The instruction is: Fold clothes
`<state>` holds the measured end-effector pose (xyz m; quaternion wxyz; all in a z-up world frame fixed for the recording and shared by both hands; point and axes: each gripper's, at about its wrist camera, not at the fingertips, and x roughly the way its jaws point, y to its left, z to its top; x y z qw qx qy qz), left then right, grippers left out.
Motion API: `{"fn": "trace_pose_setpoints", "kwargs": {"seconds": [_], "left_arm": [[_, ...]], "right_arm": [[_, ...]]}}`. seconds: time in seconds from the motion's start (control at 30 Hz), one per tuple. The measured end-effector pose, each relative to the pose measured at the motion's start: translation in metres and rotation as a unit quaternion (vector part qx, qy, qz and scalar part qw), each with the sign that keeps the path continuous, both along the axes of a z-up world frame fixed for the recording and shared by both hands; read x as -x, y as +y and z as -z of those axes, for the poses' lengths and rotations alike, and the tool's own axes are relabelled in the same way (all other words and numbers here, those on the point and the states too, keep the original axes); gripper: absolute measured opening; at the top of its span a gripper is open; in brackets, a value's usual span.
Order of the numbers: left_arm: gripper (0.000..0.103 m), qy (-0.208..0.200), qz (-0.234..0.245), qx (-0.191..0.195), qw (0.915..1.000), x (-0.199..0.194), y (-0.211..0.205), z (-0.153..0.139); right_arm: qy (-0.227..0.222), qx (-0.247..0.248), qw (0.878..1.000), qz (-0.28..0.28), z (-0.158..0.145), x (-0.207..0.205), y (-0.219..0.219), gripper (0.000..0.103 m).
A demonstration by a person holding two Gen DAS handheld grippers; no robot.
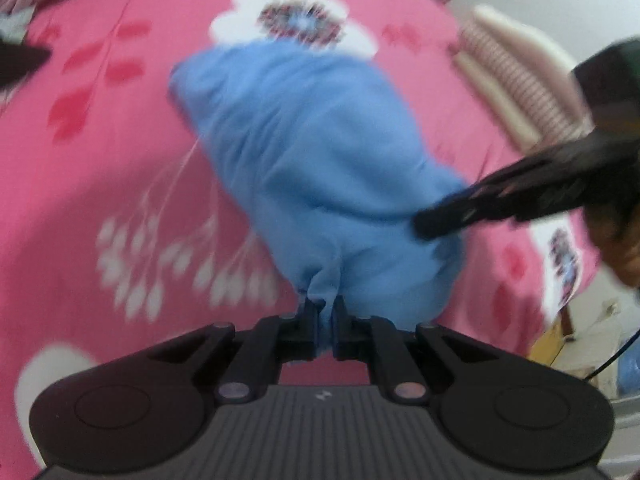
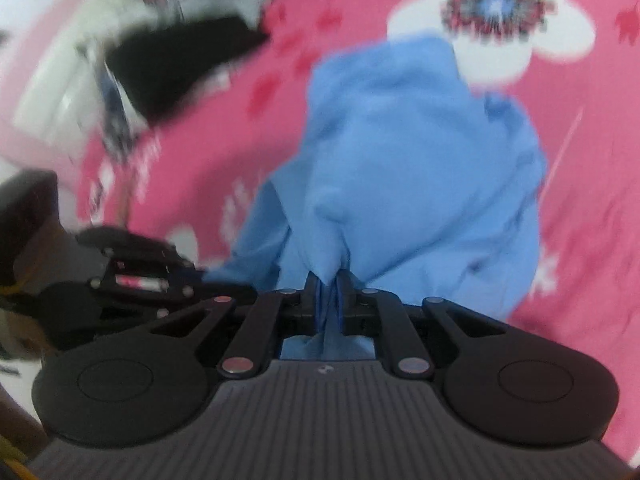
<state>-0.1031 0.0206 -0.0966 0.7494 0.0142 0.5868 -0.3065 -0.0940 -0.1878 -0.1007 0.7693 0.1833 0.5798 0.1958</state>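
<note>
A blue garment (image 1: 320, 152) hangs bunched above a pink flowered bedspread (image 1: 100, 160), its long axis running from lower centre to upper centre of both wrist views, straight ahead of each tool. The left tongs (image 1: 323, 312) are clamped on a fold of it at lower centre; the right tongs (image 2: 329, 288) are clamped on another, entering the left view from the right edge, so both hands are equally near.

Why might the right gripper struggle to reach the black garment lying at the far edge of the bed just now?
Probably it cannot: the right gripper is shut on the blue cloth, as is the left gripper. The black garment lies apart on the pink bedsheet.
</note>
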Motion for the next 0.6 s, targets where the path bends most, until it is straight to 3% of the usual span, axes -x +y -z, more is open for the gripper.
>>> {"fn": "trace_pose_setpoints", "kwargs": {"seconds": [0.17, 0.3, 0.37, 0.47, 0.5, 0.53, 0.57, 0.6], "left_arm": [[0.008, 0.003, -0.002, -0.004, 1.0, -0.002, 0.021, -0.001], [0.014, -0.007, 0.005, -0.011, 0.9999, 0.005, 0.028, -0.009], [0.023, -0.012, 0.005, -0.013, 0.9998, 0.008, 0.031, -0.01], [0.028, -0.014, -0.006, -0.011, 0.9998, 0.01, 0.037, -0.016], [0.03, -0.012, -0.01, -0.009, 0.9998, 0.01, 0.038, -0.018], [0.032, -0.01, -0.017, -0.007, 0.9998, 0.007, 0.041, -0.019], [0.034, -0.009, -0.024, -0.005, 0.9997, 0.005, 0.044, -0.02], [0.034, -0.007, -0.034, 0.0, 0.9994, 0.002, 0.048, -0.022]], "right_arm": [[-0.008, -0.017, 0.998, 0.053, -0.024, -0.003, -0.018, 0.018], [-0.053, 0.013, 0.988, 0.146, -0.036, -0.015, -0.051, 0.055], [-0.056, 0.035, 0.982, 0.179, -0.028, -0.021, -0.065, 0.059], [-0.031, 0.044, 0.978, 0.201, -0.001, -0.03, -0.072, 0.059], [-0.017, 0.032, 0.979, 0.203, 0.009, -0.03, -0.072, 0.054], [-0.014, 0.019, 0.979, 0.2, 0.012, -0.03, -0.068, 0.025], [-0.021, 0.005, 0.981, 0.193, 0.008, -0.027, -0.06, 0.007], [-0.029, -0.008, 0.982, 0.186, 0.005, -0.025, -0.052, 0.003]]}}
